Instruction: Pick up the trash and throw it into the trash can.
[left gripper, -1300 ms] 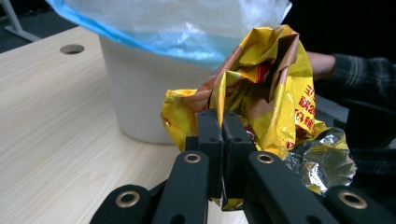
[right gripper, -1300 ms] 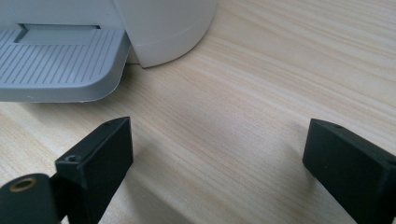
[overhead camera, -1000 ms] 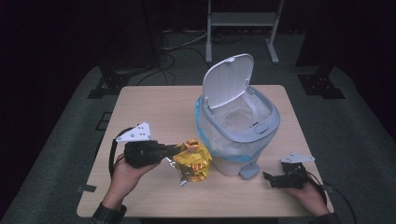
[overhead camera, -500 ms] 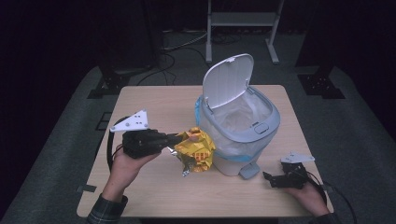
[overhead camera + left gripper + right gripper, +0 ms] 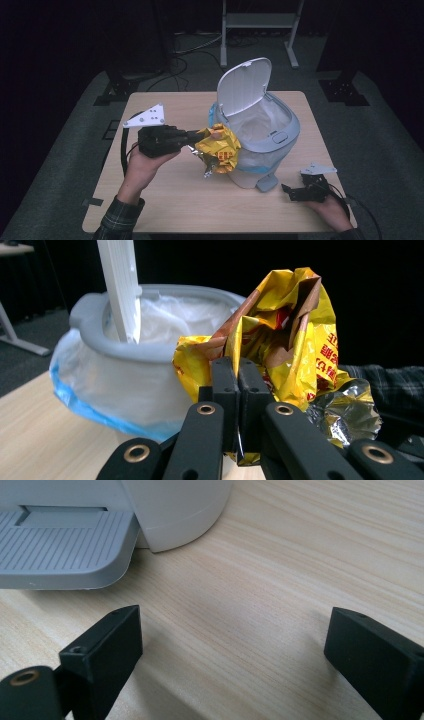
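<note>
On the worktop [image 5: 165, 200] the open bin [image 5: 272, 131] fills the frame's centre, and just left of its rim our left gripper [image 5: 239, 390] is clamped on the crumpled yellow wrapper [image 5: 219, 148], seemingly light, springy and slippery, best pinched at a thick fold, while the right gripper [image 5: 235, 655] rests apart, lower right.

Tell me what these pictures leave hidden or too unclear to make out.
- Bottom of the bin: high view, the white liner covers it.
- Print on the yellow wrapper: left gripper view, crumpled and partly cut off by folds.
- Bin pedal: right gripper view, cut off by the left edge.
- Right tool: high view, too small to judge its jaws.
</note>
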The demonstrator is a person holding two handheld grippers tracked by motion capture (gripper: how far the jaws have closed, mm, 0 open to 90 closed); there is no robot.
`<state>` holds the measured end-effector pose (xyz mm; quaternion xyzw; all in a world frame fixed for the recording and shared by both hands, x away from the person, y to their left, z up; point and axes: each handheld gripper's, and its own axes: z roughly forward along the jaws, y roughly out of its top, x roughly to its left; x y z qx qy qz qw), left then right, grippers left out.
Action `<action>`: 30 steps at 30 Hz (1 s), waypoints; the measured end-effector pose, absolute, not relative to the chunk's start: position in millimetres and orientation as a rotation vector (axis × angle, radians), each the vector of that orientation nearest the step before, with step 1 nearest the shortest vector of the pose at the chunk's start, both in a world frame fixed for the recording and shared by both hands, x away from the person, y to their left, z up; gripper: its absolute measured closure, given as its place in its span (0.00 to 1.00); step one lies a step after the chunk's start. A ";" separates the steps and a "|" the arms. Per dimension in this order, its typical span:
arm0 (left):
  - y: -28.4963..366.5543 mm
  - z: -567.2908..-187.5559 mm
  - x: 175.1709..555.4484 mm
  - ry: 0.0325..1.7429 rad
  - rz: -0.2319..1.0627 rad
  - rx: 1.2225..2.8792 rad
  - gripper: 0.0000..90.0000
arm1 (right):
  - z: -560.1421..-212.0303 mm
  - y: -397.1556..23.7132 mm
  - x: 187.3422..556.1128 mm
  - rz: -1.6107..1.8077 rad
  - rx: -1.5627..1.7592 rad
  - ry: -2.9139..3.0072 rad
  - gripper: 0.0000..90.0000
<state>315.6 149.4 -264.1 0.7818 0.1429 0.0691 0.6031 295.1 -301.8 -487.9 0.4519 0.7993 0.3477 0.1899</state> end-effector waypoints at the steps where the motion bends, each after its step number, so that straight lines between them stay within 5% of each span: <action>1: 149.4 -264.1 315.6 0.331 0.160 1.810 0.99 | -487.9 -301.8 295.1 0.977 1.270 2.247 0.08; 30: 89.4 -238.2 349.0 0.331 0.224 1.701 0.99 | -487.8 -301.8 295.1 0.978 1.272 2.247 0.08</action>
